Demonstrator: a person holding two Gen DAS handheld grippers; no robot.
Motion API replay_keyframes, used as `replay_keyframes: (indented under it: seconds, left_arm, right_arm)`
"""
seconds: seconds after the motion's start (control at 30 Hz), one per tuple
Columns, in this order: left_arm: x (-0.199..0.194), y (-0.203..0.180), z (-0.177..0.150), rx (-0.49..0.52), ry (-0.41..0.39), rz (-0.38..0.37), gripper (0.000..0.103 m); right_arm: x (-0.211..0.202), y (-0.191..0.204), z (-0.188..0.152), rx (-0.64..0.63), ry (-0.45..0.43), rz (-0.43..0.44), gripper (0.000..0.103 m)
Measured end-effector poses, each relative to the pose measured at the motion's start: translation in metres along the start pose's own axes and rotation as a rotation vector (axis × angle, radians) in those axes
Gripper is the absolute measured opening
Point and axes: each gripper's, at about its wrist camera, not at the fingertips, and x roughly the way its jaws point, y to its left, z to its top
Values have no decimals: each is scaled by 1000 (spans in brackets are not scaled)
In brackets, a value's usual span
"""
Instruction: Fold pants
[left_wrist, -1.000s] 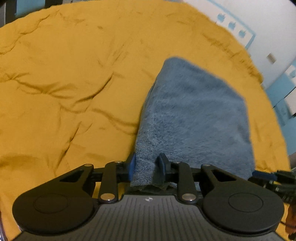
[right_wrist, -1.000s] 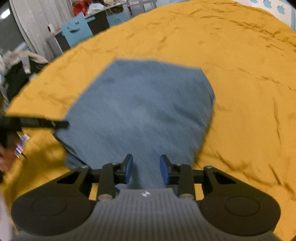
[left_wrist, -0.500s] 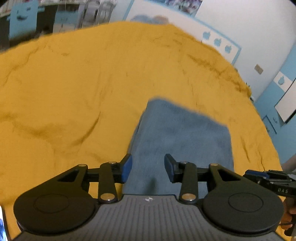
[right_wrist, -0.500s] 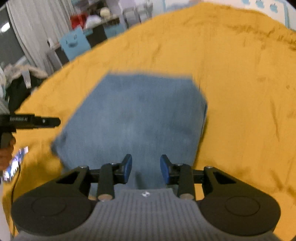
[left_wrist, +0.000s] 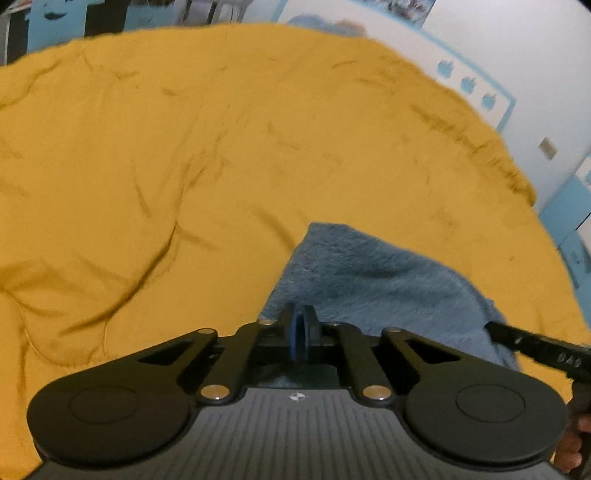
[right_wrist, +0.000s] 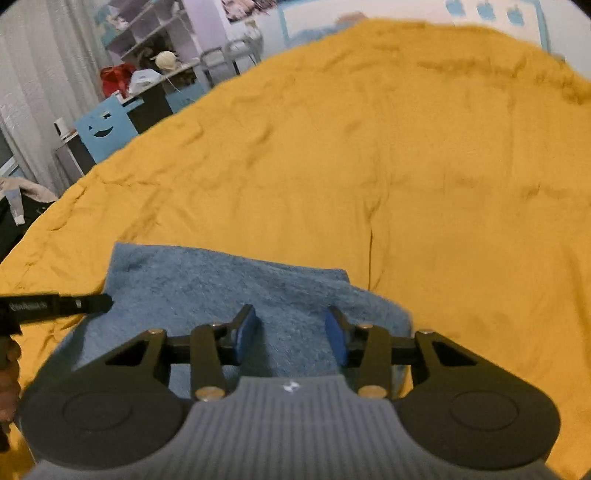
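The blue denim pants (left_wrist: 373, 280) lie folded into a compact rectangle on the yellow bedspread (left_wrist: 184, 166). My left gripper (left_wrist: 301, 325) is shut, its blue pads pressed together with nothing visible between them, above the near left edge of the pants. In the right wrist view the pants (right_wrist: 207, 280) lie just ahead of my right gripper (right_wrist: 291, 334), which is open and empty above their near edge. The left gripper's tip (right_wrist: 88, 302) shows at the pants' left edge. The right gripper's finger (left_wrist: 532, 343) shows at the pants' right edge.
The yellow bedspread (right_wrist: 406, 166) fills most of both views, wrinkled. Beyond the bed's left edge stand a blue smiley-face chair (right_wrist: 103, 129), cluttered shelves (right_wrist: 155, 70) and a curtain (right_wrist: 37, 74). A white wall with blue decals (left_wrist: 472, 85) lies behind the bed.
My left gripper let go of the pants' edge, opened, then shut empty. Both grippers have pulled back toward me, so the folded pants now sit lower and smaller in both views.
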Motion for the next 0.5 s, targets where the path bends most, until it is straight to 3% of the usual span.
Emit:
replay_keyframes:
  seconds: [0.27,0.3,0.37,0.4,0.43,0.5]
  left_arm:
    - [-8,-11,-3,22,-9,30,8]
    - [-11,-13,-3,20,-15,28,15]
    - [-27,-12,-1,17,-32,-5,46]
    - [-31,-17,4,14,-45,-16,75]
    - [-44,-16,4,11,-79,-28,86]
    - [-63,-8,4,-12,-121,-43,86]
  right_arm:
    - [19,-9,-11,51,11,14,36]
    - [16,-7,-9,55,16,15,38]
    - [3,-7,-7,63,16,38,47]
    - [-7,-7,-5,63,4,63,60]
    - [-18,-7,-5,61,-8,81,74]
    - [-41,-11,-11,65,-26,108,81]
